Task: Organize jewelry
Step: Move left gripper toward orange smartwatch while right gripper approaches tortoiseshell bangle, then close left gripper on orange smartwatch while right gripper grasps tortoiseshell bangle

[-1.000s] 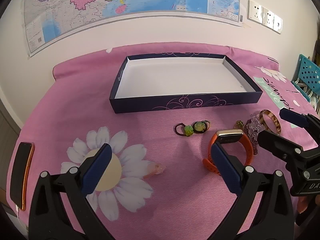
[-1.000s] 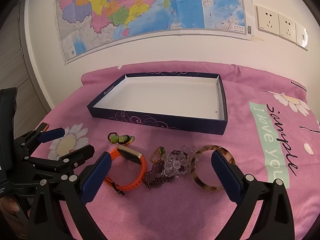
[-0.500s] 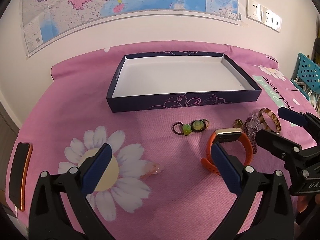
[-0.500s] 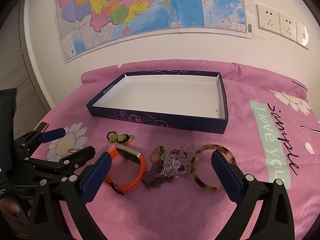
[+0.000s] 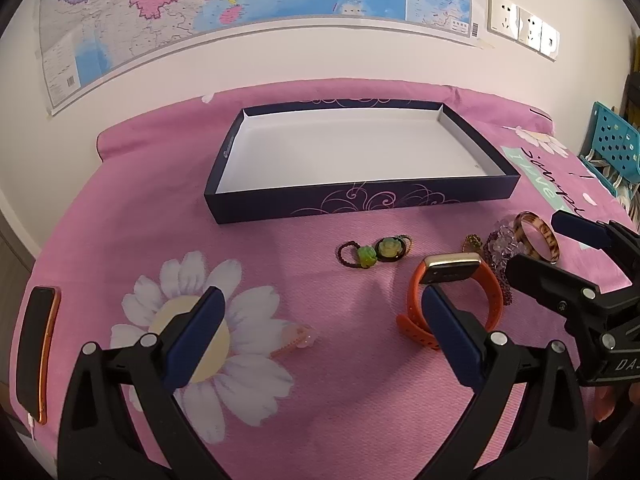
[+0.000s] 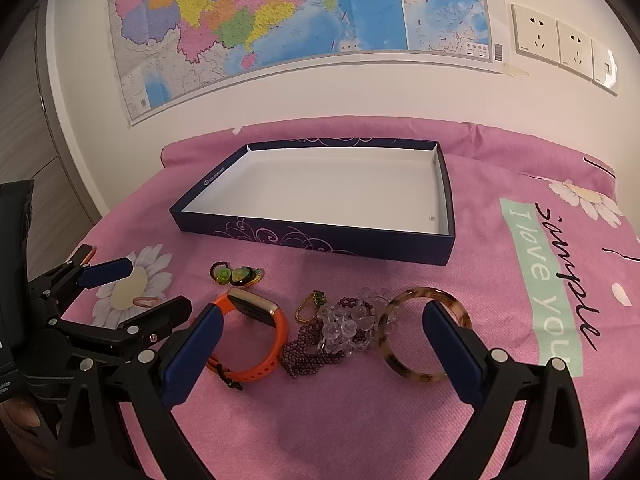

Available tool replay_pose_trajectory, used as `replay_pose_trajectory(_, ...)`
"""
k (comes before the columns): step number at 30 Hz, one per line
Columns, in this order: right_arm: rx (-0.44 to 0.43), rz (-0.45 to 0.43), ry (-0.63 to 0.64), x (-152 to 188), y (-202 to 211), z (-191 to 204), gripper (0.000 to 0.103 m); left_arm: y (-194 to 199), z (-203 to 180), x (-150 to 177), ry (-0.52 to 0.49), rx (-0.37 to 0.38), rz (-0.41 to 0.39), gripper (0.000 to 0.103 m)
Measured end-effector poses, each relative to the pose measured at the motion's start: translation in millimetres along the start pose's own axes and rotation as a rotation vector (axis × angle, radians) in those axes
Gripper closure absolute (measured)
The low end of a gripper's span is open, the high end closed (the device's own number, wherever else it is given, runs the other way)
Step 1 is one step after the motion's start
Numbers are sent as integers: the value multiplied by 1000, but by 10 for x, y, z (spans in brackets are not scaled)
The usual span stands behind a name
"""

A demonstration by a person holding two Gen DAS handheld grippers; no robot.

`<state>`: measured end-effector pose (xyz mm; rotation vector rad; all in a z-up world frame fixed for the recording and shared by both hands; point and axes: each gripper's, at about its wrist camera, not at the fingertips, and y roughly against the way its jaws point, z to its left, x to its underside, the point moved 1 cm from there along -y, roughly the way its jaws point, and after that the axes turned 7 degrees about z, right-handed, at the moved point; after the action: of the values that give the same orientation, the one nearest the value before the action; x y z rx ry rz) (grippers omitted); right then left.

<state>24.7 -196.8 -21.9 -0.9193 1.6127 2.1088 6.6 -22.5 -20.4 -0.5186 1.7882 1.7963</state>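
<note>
A dark blue box lid (image 5: 360,202) (image 6: 320,238) with a white inside lies on the pink cloth. In front of it rest two green-bead bracelets (image 5: 374,252) (image 6: 236,274), an orange watch band (image 5: 454,300) (image 6: 250,338), purple and clear bead bracelets (image 6: 336,332) (image 5: 504,248), a small gold ring (image 6: 310,304) and a tortoiseshell bangle (image 6: 424,334) (image 5: 538,236). A pink hair tie (image 5: 298,340) lies on the daisy print. My left gripper (image 5: 320,332) is open, near the watch band. My right gripper (image 6: 320,336) is open above the bead bracelets.
A phone in an orange case (image 5: 36,352) lies at the cloth's left edge. A map and wall sockets (image 6: 560,48) are on the wall behind. A teal perforated basket (image 5: 612,148) stands at the far right. The right gripper's body (image 5: 580,280) shows in the left wrist view.
Both grippers have drifted slightly forward and lower toward the jewelry. Nothing has been picked up or moved.
</note>
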Motion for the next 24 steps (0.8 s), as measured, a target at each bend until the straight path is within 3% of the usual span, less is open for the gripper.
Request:
replay_pose_trajectory(18, 3, 2, -6, -13, 16, -55, 7, 6, -70, -25, -36, 41, 8, 9)
replay_pose_trajectory(24, 17, 1, 5, -26, 49, -137, 7, -22, -88, -36, -52, 76, 26, 17)
